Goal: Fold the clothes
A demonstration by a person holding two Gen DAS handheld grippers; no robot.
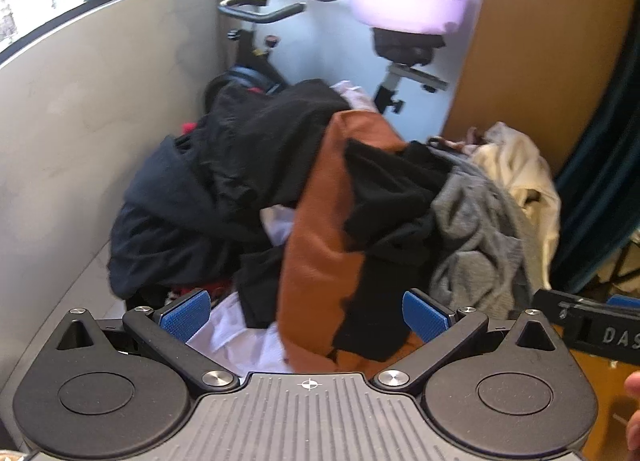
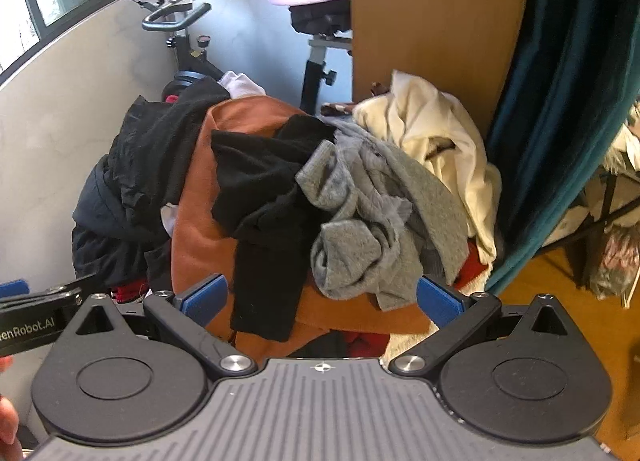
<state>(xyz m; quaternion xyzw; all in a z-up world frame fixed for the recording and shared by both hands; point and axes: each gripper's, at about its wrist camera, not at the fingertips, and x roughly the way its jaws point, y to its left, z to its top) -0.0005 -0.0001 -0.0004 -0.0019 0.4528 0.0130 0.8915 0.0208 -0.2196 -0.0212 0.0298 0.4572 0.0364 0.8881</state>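
Both grippers hover side by side before a heap of clothes (image 2: 280, 201), jaws spread wide and holding nothing. Between the blue pads of the left gripper (image 1: 306, 315) lies the near foot of the heap: a rust garment (image 1: 316, 261) running down the middle, a black piece (image 1: 384, 197) draped over it, white cloth (image 1: 240, 337) beneath at the near left. The right gripper (image 2: 322, 303) looks at the same heap a little further right — a grey knit (image 2: 368, 221) crumpled on the rust garment, a cream garment (image 2: 436, 141) behind it, against a brown panel (image 2: 432, 29). Dark clothes (image 1: 180, 213) fill the heap's left side, by the pale wall. What carries the heap is hidden. Behind it stands an exercise bike (image 1: 256, 21) with a pink basin (image 1: 404, 1) on its saddle. A teal curtain (image 2: 560, 101) hangs at the right.
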